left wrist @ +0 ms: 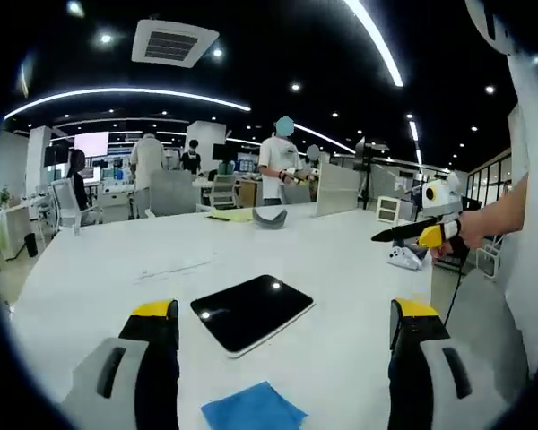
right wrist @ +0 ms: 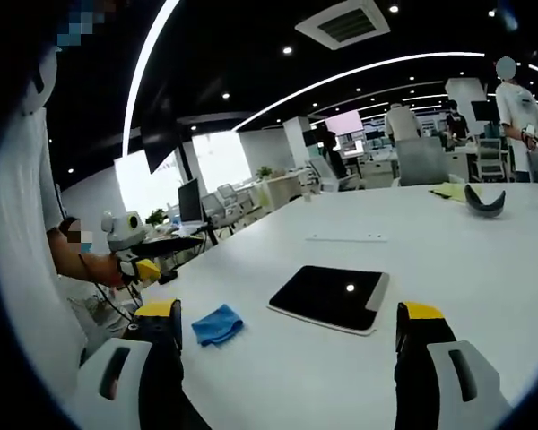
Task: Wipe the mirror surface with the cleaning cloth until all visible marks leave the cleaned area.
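We judge wiping not yet begun: both grippers, left [left wrist: 282, 345] and right [right wrist: 289, 349], hold fingers apart and empty, cloth [left wrist: 253, 408] at the table's [left wrist: 341, 260] near edge, just beside mirror [left wrist: 251, 312].

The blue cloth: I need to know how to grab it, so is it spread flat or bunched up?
Bunched up. In the right gripper view the blue cloth sits crumpled in a lump, beside the mirror.

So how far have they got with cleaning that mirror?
Nothing looks done yet. The blue cloth lies loose on the white table, apart from the dark mirror, which lies flat. Both the left gripper and the right gripper are open and empty. Picking up the cloth and all the wiping remain.
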Demonstrator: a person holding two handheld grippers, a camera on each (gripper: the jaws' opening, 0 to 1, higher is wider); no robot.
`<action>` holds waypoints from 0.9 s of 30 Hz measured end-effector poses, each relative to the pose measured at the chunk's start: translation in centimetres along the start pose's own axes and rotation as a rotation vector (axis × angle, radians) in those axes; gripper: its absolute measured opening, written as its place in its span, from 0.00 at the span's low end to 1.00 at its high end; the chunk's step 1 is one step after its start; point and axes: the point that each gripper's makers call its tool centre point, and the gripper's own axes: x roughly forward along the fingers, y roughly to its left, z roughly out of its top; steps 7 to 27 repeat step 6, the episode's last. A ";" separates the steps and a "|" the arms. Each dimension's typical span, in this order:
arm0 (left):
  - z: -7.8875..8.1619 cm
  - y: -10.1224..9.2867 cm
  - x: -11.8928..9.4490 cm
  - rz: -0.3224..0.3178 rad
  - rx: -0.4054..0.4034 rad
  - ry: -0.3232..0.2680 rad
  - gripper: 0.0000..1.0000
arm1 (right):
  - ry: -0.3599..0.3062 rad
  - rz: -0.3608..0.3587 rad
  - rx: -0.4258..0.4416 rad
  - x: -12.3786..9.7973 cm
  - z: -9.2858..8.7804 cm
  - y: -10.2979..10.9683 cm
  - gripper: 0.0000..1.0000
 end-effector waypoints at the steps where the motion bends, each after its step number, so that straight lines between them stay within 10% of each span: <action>1: 0.3 0.0 0.0 0.000 -0.005 -0.002 0.99 | 0.000 0.002 -0.001 0.0 0.0 0.0 1.00; 27: 0.4 -0.1 0.4 -0.004 -0.018 0.028 0.99 | 0.018 0.015 0.006 -0.1 -0.7 0.1 1.00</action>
